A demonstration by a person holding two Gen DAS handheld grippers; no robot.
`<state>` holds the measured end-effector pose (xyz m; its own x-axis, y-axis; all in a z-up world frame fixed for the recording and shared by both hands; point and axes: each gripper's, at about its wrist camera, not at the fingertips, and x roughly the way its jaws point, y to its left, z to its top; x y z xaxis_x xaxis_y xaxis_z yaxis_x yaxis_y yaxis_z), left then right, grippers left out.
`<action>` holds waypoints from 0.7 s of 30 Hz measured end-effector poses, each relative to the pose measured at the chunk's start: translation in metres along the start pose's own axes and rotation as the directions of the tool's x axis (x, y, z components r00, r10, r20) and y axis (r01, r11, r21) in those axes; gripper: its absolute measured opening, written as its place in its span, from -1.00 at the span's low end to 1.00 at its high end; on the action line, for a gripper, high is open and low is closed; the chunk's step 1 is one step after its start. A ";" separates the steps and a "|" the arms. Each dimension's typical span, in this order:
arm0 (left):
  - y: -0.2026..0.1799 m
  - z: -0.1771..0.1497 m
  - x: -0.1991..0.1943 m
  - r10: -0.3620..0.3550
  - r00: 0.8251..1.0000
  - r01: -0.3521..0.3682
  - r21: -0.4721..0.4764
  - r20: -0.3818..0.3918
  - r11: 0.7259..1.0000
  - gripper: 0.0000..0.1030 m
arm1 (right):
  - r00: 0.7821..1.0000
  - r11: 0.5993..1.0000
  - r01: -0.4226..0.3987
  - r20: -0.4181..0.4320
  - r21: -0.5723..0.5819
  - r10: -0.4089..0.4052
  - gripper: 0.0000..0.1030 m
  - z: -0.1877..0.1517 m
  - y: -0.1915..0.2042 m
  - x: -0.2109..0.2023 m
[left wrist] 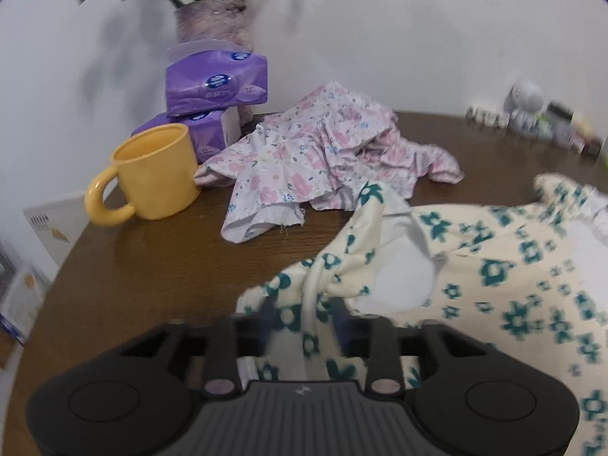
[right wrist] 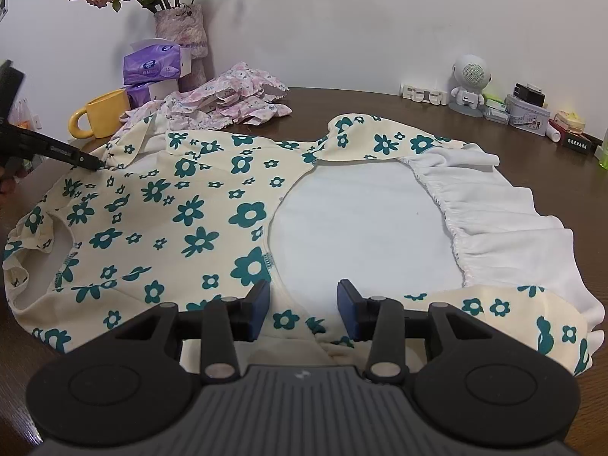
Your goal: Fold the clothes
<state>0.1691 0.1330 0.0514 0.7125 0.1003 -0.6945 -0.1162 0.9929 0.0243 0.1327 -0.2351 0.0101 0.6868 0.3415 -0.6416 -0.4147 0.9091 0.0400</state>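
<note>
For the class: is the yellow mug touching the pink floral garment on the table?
Touching. In the left wrist view the pink floral garment's edge lies right against the side of the yellow mug, with no brown table showing between them.

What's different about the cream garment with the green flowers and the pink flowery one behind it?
The cream garment bears big teal flowers; the pink garment has small, pale pink and blue blossoms. The cream one is spread mostly flat across the table, while the pink one sits crumpled in a heap beside the yellow mug. The cream one shows a white lining and a gathered white ruffle; the pink one shows nothing like that. Both are light floral fabric on the same table.
</note>
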 end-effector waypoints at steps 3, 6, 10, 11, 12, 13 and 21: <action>0.002 -0.013 -0.022 -0.037 0.999 0.036 -0.027 -0.005 0.999 -0.18 | 1.000 1.000 -0.001 0.002 0.000 0.001 -0.20 0.000 0.000 0.000; -0.002 -0.030 -0.042 -0.048 0.999 0.048 -0.045 -0.007 0.998 -0.17 | 1.000 1.000 0.003 0.006 -0.005 -0.003 -0.18 -0.001 0.002 0.000; -0.012 -0.051 -0.053 -0.031 0.999 0.029 -0.056 -0.026 0.998 -0.17 | 1.000 1.000 0.005 0.016 -0.005 -0.005 -0.15 -0.003 0.003 0.000; -0.014 -0.055 -0.053 -0.031 0.999 0.029 -0.063 -0.033 0.998 -0.17 | 1.000 1.000 0.005 0.019 -0.005 -0.005 -0.15 -0.003 0.003 0.000; -0.014 -0.058 -0.052 -0.034 0.999 0.031 -0.073 -0.042 0.997 -0.18 | 1.000 1.000 0.006 0.020 -0.003 -0.005 -0.15 -0.003 0.003 0.000; -0.014 -0.061 -0.050 -0.039 0.998 0.035 -0.089 -0.053 0.995 -0.23 | 1.000 1.000 0.005 0.022 -0.001 -0.005 -0.15 -0.003 0.003 0.000; -0.008 -0.071 -0.055 -0.031 0.998 0.026 -0.082 -0.054 0.996 -0.93 | 0.999 1.000 -0.001 0.033 -0.006 0.001 -0.13 -0.005 0.003 -0.002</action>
<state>0.0811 0.1150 0.0385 0.6771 0.0664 -0.7329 -0.1540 0.9867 -0.0529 0.1270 -0.2340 0.0070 0.7056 0.3506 -0.6158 -0.4192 0.9072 0.0362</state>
